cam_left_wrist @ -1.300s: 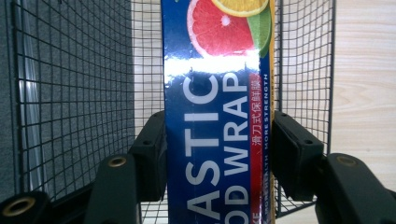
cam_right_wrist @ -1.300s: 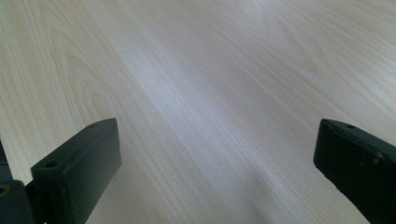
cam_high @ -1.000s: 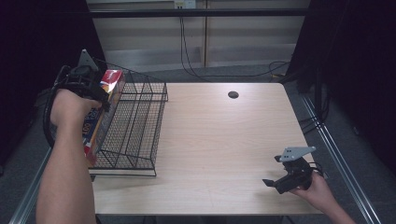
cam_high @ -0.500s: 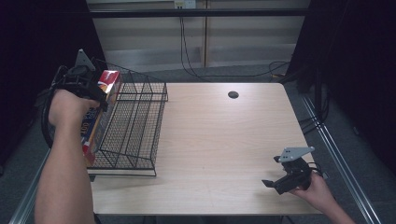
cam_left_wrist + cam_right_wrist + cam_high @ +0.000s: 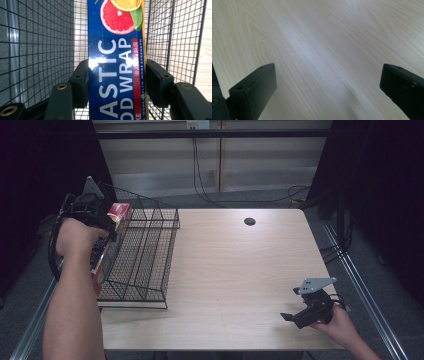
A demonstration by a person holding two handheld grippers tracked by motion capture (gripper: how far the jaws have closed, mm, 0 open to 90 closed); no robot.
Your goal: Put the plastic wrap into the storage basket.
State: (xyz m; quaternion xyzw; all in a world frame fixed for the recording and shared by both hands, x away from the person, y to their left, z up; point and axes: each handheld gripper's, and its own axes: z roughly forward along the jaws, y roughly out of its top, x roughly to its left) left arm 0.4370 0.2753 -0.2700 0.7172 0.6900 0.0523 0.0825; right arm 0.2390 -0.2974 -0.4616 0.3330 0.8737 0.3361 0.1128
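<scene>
Gripping the long blue plastic-wrap box (image 5: pixel 116 65) upright, our left gripper (image 5: pixel 102 220) clamps it above the black wire basket (image 5: pixel 145 255).

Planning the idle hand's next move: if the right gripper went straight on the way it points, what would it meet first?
The right gripper, jaws apart with nothing between them, looks along bare wooden table. It seems angled down, so it would probably meet the tabletop first; depth is unclear.

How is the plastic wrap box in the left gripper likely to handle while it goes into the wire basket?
The plastic wrap box looks long, flat-sided and probably stiff, so the left gripper should hold it squarely. Its glossy print may be slippery. Stood on end in the wire basket, it could tip.
</scene>
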